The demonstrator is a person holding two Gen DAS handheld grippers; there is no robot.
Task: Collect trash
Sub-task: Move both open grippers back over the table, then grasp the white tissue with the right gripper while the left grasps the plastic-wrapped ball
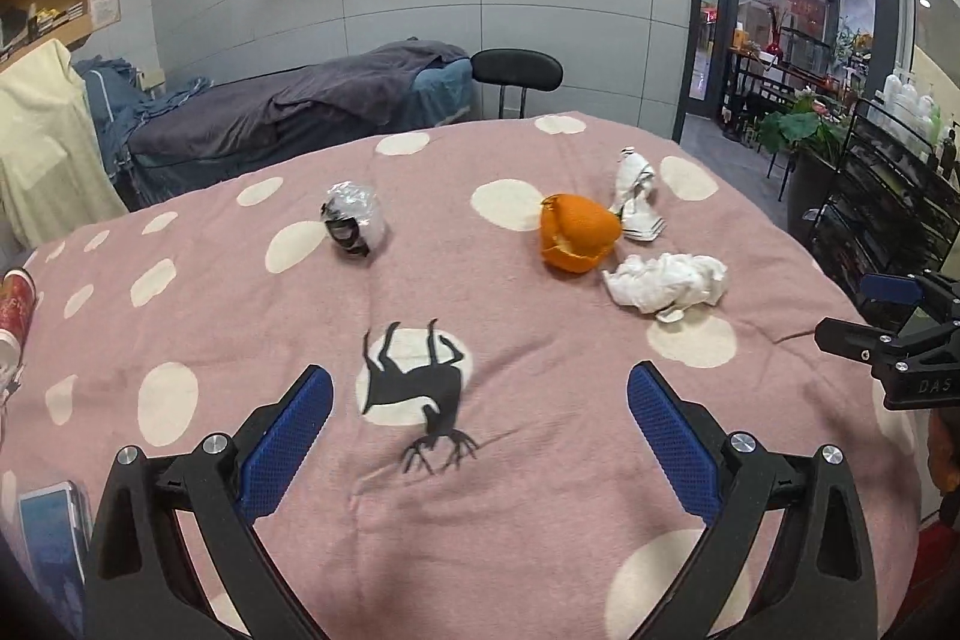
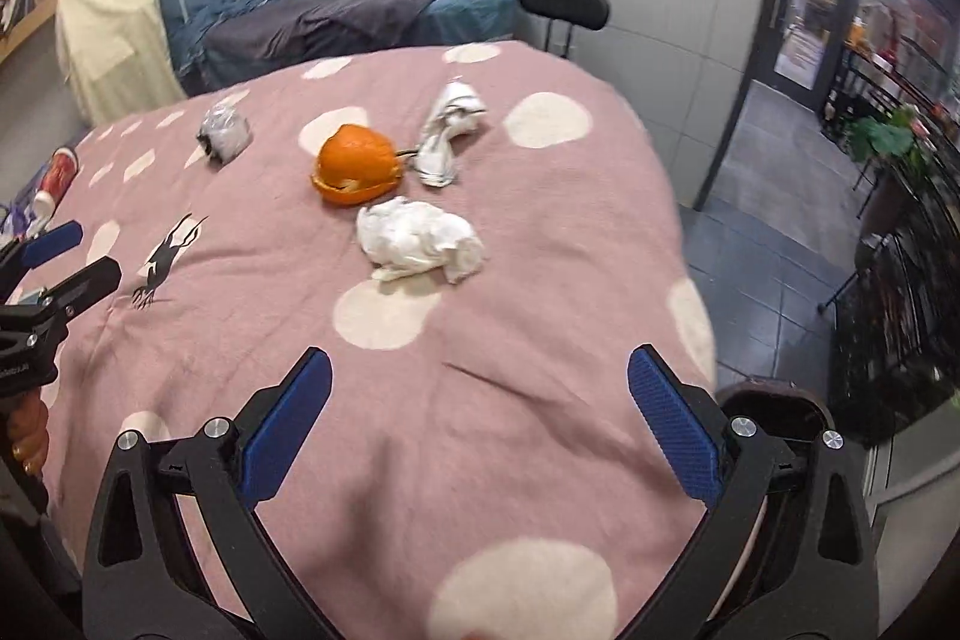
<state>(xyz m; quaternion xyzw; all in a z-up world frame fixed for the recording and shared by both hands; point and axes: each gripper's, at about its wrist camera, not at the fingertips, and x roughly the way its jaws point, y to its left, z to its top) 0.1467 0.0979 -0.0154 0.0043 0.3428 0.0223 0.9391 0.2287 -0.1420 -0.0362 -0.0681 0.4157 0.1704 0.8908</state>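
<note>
Both tongs, left gripper (image 1: 480,436) and right gripper (image 2: 480,430), spread wide, holding nothing, above pink tablecloth (image 1: 540,490); orange peel (image 1: 577,235) touching tissue (image 1: 666,283).

Massage parlour: covered treatment bed (image 1: 288,112).

Pink cloth (image 1: 540,490) dotted cream, a black deer silhouette (image 1: 420,388) at centre. Bright orange peel (image 1: 576,235) at one o'clock, white tissue (image 1: 666,283) beside it. At eleven o'clock, a silvery-black wrapper (image 1: 353,219), possibly foil.

Left wrist view low over tablecloth (image 1: 540,490) facing far wall, right wrist view alongside from right, both sharing orange peel (image 1: 577,233) (image 2: 355,165)
</note>
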